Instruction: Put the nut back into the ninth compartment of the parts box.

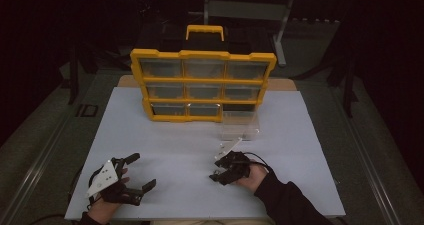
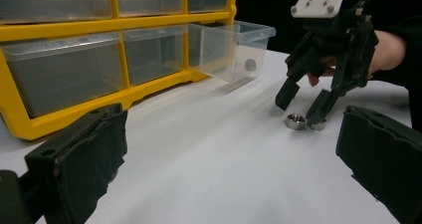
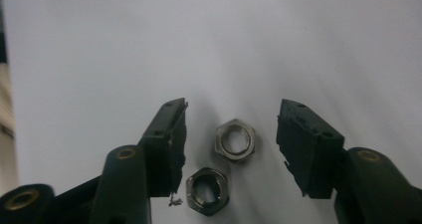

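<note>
- Your right hand-held gripper (image 3: 231, 149), jaws wide, straddles one nut (image 3: 235, 140); a second nut (image 3: 207, 190) touches its left jaw, so closing may knock it away.
- Your left hand-held gripper (image 1: 135, 177) rests wide, empty, near the tabletop's (image 1: 175, 145) front-left corner.

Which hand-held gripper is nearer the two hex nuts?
Right. The right hand-held gripper sits open directly over the hex nuts, jaws either side of one. The left hand-held gripper is open too, apart from them across the white table.
</note>
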Action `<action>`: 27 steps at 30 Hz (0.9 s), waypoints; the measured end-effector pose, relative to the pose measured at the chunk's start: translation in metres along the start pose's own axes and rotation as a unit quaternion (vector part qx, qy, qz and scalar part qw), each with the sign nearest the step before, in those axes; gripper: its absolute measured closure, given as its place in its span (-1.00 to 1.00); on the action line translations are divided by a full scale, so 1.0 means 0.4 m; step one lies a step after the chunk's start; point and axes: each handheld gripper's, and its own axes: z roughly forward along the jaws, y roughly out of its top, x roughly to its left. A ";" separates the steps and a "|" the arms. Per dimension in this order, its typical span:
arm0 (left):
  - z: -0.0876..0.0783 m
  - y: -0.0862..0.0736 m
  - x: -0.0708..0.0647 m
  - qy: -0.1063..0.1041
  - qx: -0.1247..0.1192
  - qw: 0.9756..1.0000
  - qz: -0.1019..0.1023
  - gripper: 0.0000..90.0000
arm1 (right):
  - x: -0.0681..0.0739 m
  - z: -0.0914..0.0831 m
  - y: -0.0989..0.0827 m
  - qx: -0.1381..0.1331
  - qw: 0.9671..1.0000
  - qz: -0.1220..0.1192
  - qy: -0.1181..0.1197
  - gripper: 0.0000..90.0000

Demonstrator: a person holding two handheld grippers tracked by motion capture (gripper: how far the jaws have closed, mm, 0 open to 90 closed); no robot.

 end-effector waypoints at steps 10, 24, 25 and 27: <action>0.000 0.000 0.000 0.000 0.000 1.000 0.000 -1.00 | 0.004 0.015 -0.003 0.017 1.000 -0.003 -0.011 0.27; 0.000 0.000 0.000 0.000 0.000 1.000 0.000 -1.00 | 0.009 0.019 0.004 0.036 0.999 -0.014 -0.030 0.55; 0.000 0.000 0.000 0.000 0.000 1.000 0.000 -1.00 | 0.009 0.019 0.005 0.038 0.999 -0.014 -0.030 0.55; 0.000 0.000 0.000 0.000 0.000 1.000 -0.001 -1.00 | 0.009 0.019 0.006 0.039 0.999 -0.017 -0.031 0.56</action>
